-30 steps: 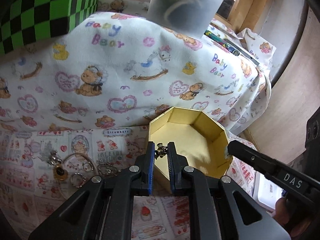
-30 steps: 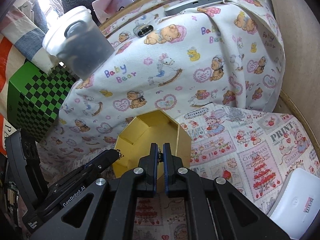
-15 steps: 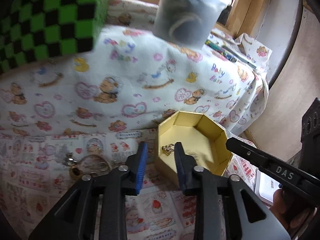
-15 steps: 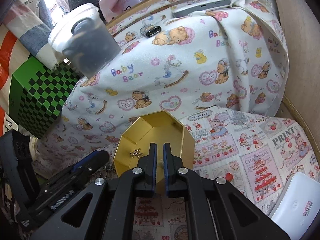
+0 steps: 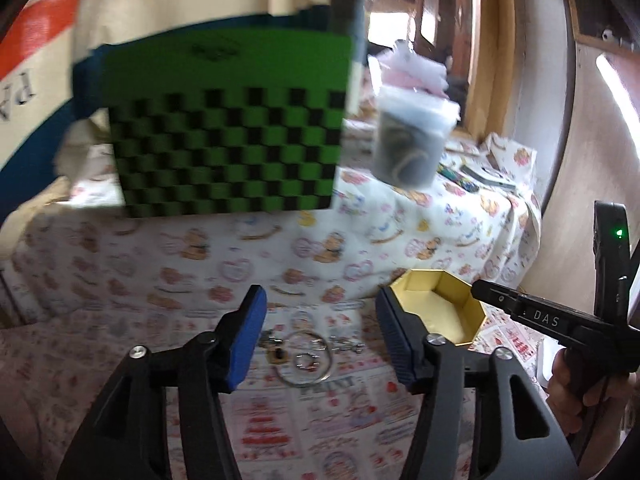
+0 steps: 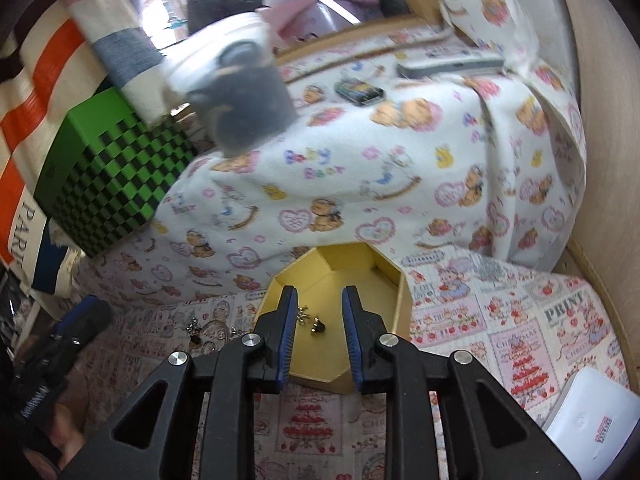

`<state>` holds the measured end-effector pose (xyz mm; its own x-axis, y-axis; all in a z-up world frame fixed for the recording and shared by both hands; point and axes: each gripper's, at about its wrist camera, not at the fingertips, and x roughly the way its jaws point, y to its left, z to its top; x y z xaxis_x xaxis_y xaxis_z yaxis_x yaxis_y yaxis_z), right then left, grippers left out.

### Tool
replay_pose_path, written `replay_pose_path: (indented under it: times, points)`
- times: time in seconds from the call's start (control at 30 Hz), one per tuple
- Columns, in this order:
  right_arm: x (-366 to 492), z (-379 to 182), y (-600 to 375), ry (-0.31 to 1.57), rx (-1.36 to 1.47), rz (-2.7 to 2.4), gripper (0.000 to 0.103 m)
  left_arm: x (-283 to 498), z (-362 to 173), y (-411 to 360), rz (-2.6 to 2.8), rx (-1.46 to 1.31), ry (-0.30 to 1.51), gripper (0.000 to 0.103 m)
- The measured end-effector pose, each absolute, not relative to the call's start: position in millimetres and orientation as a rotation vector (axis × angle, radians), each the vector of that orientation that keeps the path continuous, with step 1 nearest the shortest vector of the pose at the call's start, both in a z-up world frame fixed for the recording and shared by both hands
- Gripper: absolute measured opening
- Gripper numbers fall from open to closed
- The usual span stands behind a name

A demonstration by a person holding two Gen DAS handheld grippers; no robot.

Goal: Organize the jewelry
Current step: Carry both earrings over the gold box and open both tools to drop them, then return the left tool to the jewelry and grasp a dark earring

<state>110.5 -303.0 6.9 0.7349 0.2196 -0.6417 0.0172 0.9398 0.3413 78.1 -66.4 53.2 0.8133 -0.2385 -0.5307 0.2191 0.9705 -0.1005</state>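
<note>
Left wrist view: the left gripper (image 5: 318,334) has its fingers (image 5: 245,336) spread wide and holds nothing. Between and beyond them, on the printed cloth (image 5: 328,412) of the worktop, lies a small heap of jewelry (image 5: 301,354): a large ring, a smaller ring inside it, a yellow pendant and bits of chain. The heap lies apart from both fingers, closer to the left one. The gold box (image 5: 440,306) stands just behind the right finger, open at the top. The right gripper (image 5: 532,316) reaches in from the right, its tip at the box's rim. Behind stand a green checked box (image 5: 224,128) and a cup (image 5: 412,140).

Right wrist view: the right gripper (image 6: 320,332) hangs over the near side of the gold box (image 6: 340,276), fingers (image 6: 288,332) parted and gripping nothing. Two small earrings (image 6: 312,322) lie on the box floor, between the fingers and nearer the left one. The loose jewelry (image 6: 200,334) shows on the cloth left of the box, beside the left gripper (image 6: 76,320), whose fingers are blurred here.
</note>
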Motion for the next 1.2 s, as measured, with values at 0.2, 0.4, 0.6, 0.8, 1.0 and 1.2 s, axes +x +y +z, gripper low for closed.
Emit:
replay_pose_path:
  times: [0.2, 0.4, 0.6, 0.8, 1.0, 1.2]
  points:
    - [110.6, 4.6, -293.1, 0.725, 0.322, 0.108, 0.024, 68.7, 45.1, -39.7, -0.177, -0.037, 0.541, 0.064]
    - [113.2, -1.5, -285.3, 0.744, 0.303, 0.116, 0.024, 84.8, 21.3, -20.8, -0.107, -0.032, 0.598, 0.065]
    - [112.3, -3.4, -282.3, 0.743, 0.285, 0.106, 0.024, 102.6, -2.3, -9.0, -0.097, -0.072, 0.69, 0.065]
    - [114.9, -8.6, -278.5, 0.758, 0.267, 0.102, 0.024, 114.1, -18.0, -10.6, -0.13, -0.076, 0.745, 0.064]
    - [115.4, -8.8, -275.6, 0.759, 0.258, 0.106, 0.024, 129.4, -28.1, -24.4, -0.204, -0.087, 0.814, 0.045]
    - [114.5, -7.5, -271.3, 0.76, 0.244, 0.122, 0.025, 144.1, -36.9, -43.2, -0.249, -0.101, 0.876, 0.03]
